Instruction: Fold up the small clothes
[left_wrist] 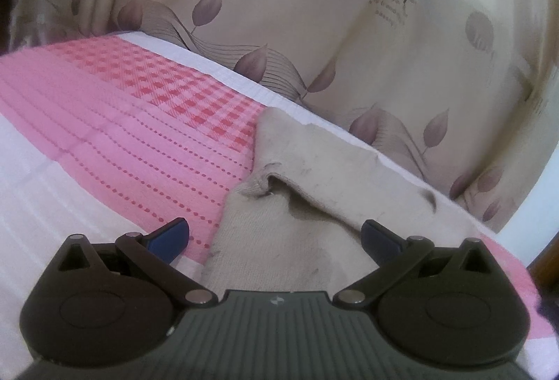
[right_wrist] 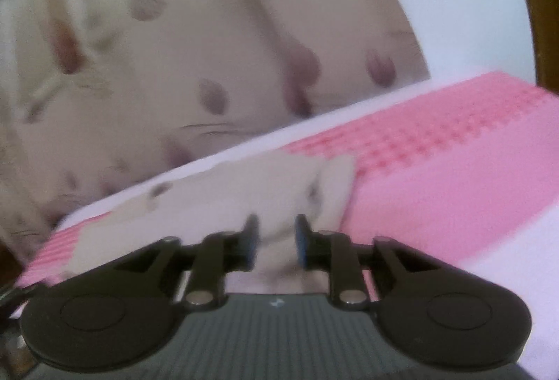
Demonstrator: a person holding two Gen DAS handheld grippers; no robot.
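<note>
A small beige knitted garment (left_wrist: 314, 177) lies on the pink and white bed cover (left_wrist: 122, 142), one flap folded over itself with a raised crease in the middle. My left gripper (left_wrist: 276, 233) hovers just above its near part, jaws spread wide, blue pads clear of the cloth. In the blurred right wrist view the same garment (right_wrist: 216, 191) lies flat near the cover's far edge. My right gripper (right_wrist: 276, 240) is low over its near edge, with a narrow gap between the pads and nothing pinched in it.
A cream fabric with purple leaf print (left_wrist: 314, 30) rises right behind the bed's far edge, also seen as cream fabric (right_wrist: 174, 48) in the right view. Dark wood (right_wrist: 545, 13) shows at the far right. The pink checked cover (right_wrist: 454, 163) stretches right of the garment.
</note>
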